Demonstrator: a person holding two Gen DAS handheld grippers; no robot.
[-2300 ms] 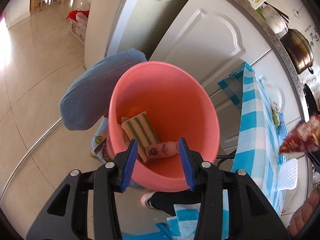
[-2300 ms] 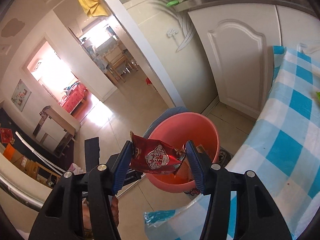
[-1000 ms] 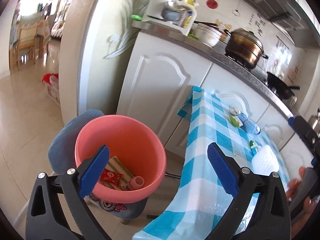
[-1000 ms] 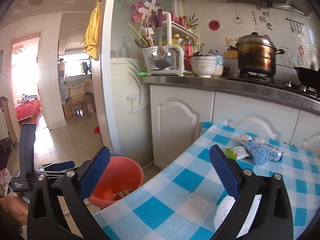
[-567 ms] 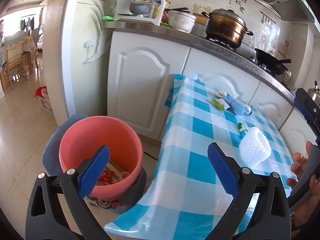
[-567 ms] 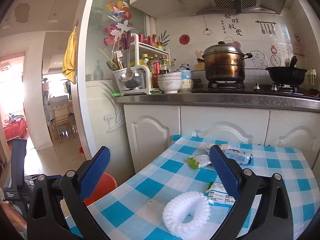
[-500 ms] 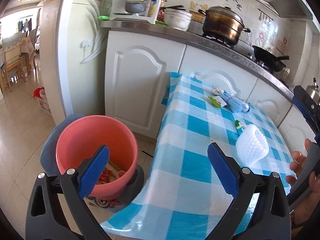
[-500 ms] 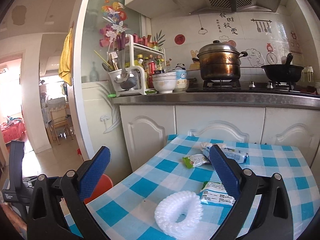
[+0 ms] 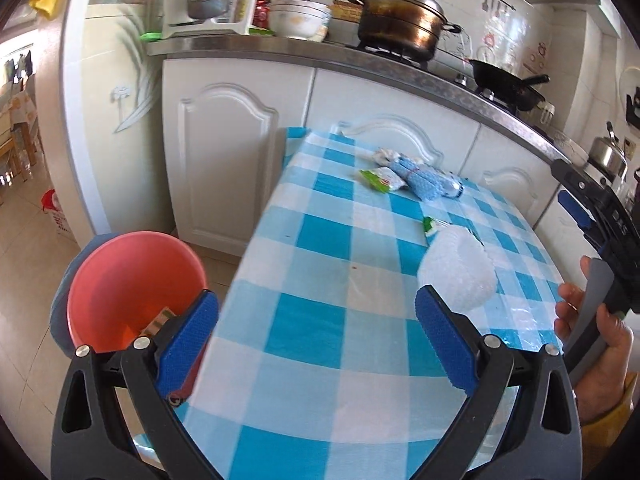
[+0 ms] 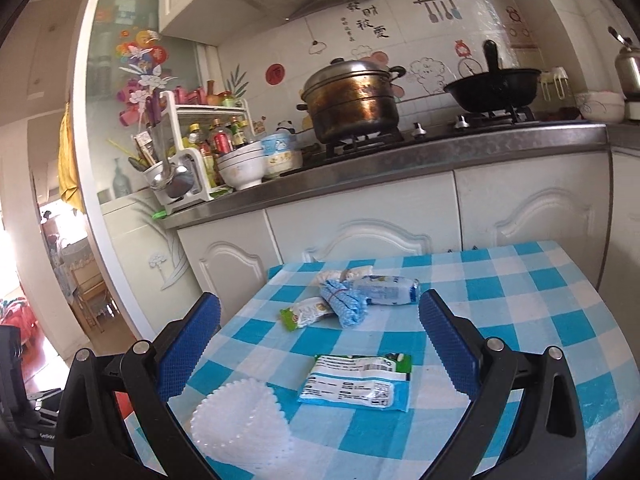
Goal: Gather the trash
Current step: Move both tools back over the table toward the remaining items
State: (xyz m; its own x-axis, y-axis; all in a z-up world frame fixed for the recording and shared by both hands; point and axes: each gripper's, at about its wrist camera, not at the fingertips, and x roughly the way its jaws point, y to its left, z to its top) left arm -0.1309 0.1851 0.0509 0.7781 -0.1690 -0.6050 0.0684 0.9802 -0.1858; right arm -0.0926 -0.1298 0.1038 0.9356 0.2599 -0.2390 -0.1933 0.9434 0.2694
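A pink bucket (image 9: pixel 132 280) with trash inside stands on the floor left of the table (image 9: pixel 320 320), which has a blue checked cloth. My left gripper (image 9: pixel 316 340) hangs open over the table's near edge, nothing between its fingers. My right gripper (image 10: pixel 320 344) is open above the table; a flat blue-white wrapper (image 10: pixel 358 382) lies between its fingers, below them. A white foam fruit net (image 10: pixel 240 424) (image 9: pixel 458 268) lies near the front left. Farther back lie a small green-white packet (image 10: pixel 306 312) (image 9: pixel 380 179), a blue net bundle (image 10: pixel 344 300) and a white-blue packet (image 10: pixel 386 290).
White cabinets (image 10: pixel 360 232) and a steel counter with a large pot (image 10: pixel 354 100), a black wok (image 10: pixel 492 88), bowls and a utensil rack stand behind the table. A hand (image 9: pixel 600 344) holds the right gripper's handle at the right. Tiled floor lies to the left.
The red wrapper left my right gripper and lies in the bucket. Both grippers opened wide and swung from the bucket to face the table and its litter.
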